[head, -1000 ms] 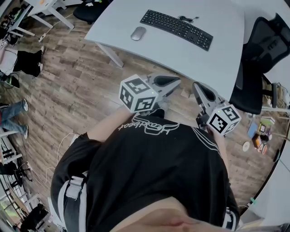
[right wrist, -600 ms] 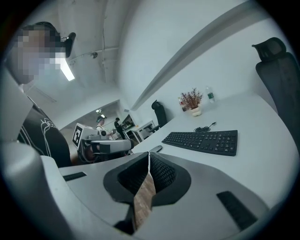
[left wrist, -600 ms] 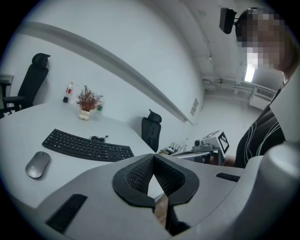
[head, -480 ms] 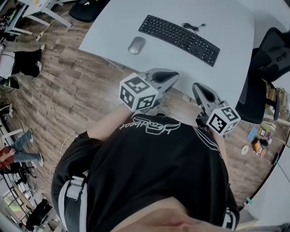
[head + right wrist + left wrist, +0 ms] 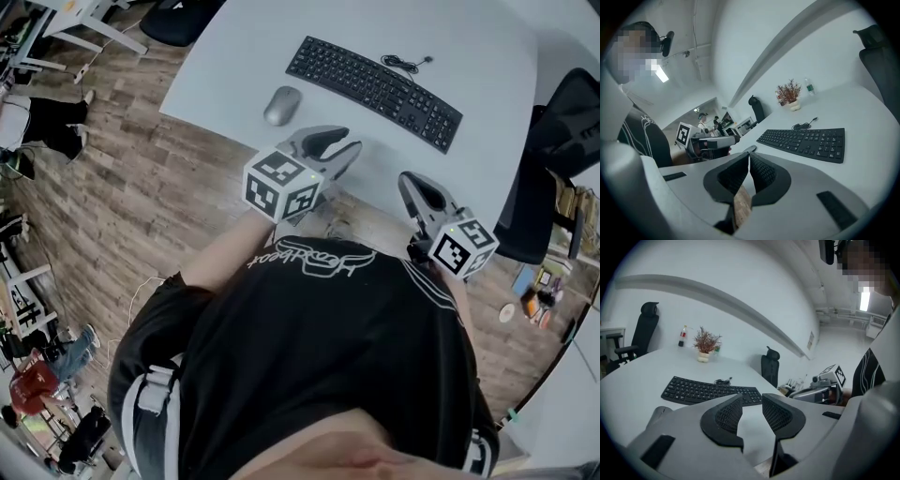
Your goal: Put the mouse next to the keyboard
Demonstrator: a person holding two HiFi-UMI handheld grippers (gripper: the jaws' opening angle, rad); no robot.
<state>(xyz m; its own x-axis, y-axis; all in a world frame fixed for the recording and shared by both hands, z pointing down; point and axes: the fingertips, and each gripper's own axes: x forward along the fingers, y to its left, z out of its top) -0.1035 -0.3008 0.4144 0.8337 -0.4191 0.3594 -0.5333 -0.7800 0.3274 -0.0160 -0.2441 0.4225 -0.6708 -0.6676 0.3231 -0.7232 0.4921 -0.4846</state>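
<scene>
I'm seeing L gripper [image 5: 336, 148] hovering at the table [image 5: 487, 56] edge, jaws partway apart, just been opening, nothing btwn them. R gripper [image 5: 412, 185] is sitting w/ jaws together, empty. The mouse [image 5: 282, 105] is lying left of the keyboard [image 5: 375, 80], apart from it, near L gripper.

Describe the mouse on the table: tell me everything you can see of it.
The mouse is a small, grey, smooth oval shell, plastic by the look of it; no cable shows on it. It lies flat, right way up, on the white table, close to the edge nearest the person. It sits off the left end of the black keyboard, with a gap of bare table between them. Only the table touches it.
</scene>
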